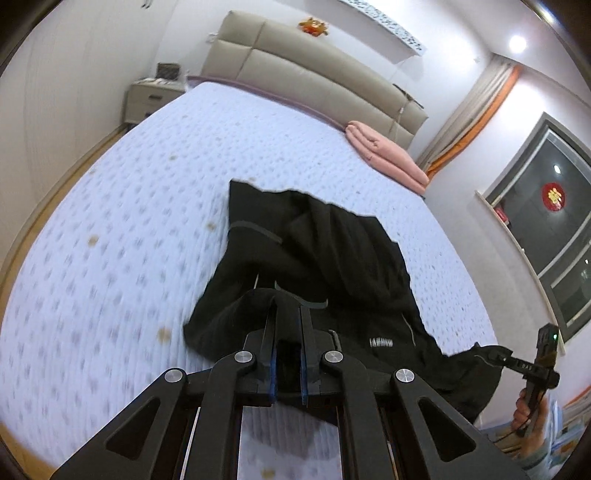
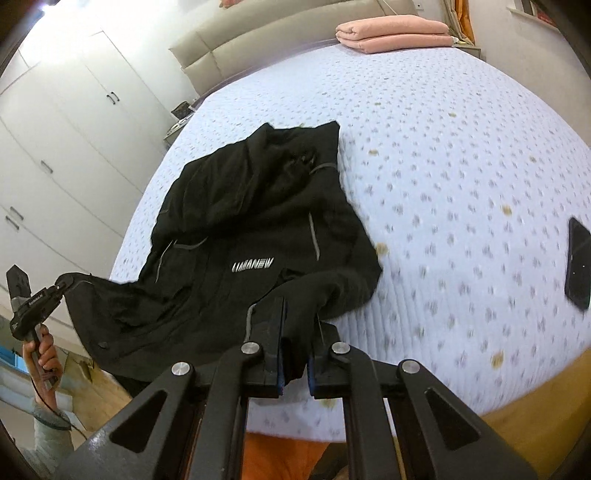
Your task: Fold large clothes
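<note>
Left gripper (image 1: 288, 314) clamps a fold of the black jacket (image 1: 317, 258) between narrowly set fingers; right gripper (image 2: 299, 321) likewise pinches a bunch of the same cloth. Each tool also appears in the other's view: the right gripper at the jacket's far hem with a bare hand (image 1: 528, 410) beneath it, the left gripper at the opposite corner.

Jacket: lies crumpled on the bed (image 1: 147, 221), near its foot edge, white chest lettering facing up, one corner lifted off the mattress past the bed's side.

Surroundings, relative to the jacket: a folded pink blanket (image 2: 395, 33) well apart, by the padded headboard (image 1: 314, 74); a dark phone (image 2: 578, 269) lying flat on the cover, well apart to the side; a nightstand (image 1: 151, 99) beyond the bed's far corner; white wardrobe doors (image 2: 66, 147) along one wall; a curtained window (image 1: 554, 240) along the other.

Surface: pale quilted cover with small printed motifs and scattered brownish spots.

Edges: bare cover extends around the jacket on the headboard and phone sides; wooden floor (image 1: 55, 184) borders the bed.
</note>
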`<state>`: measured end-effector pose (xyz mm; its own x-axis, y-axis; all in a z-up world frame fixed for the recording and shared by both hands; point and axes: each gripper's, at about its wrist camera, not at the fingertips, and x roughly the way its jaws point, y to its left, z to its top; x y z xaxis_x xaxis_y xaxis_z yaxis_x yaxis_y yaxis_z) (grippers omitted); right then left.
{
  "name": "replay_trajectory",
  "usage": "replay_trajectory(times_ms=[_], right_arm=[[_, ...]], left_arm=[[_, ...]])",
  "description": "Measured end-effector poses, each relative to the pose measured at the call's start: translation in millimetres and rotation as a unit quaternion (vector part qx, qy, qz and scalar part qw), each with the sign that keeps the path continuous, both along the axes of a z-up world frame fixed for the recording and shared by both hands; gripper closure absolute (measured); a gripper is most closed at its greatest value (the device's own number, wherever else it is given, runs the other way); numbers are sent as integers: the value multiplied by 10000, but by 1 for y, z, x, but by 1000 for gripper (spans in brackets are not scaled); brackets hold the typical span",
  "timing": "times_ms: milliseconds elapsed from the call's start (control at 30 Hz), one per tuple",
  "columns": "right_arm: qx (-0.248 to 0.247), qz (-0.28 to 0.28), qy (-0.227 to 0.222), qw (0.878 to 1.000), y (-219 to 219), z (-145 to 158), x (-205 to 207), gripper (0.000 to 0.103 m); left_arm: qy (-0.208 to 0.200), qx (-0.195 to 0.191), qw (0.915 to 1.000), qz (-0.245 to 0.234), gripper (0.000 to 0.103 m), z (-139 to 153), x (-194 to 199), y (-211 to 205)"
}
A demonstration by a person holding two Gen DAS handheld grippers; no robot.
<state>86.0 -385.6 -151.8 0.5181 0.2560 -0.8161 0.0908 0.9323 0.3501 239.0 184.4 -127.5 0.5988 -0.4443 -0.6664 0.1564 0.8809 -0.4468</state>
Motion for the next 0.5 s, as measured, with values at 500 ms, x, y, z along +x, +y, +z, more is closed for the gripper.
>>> replay_trajectory(times_ms=[500], right_arm=[[-179, -5, 634, 9978, -22, 34, 192, 92]], left_arm=[[602, 161, 9977, 259, 94, 23, 182, -16]])
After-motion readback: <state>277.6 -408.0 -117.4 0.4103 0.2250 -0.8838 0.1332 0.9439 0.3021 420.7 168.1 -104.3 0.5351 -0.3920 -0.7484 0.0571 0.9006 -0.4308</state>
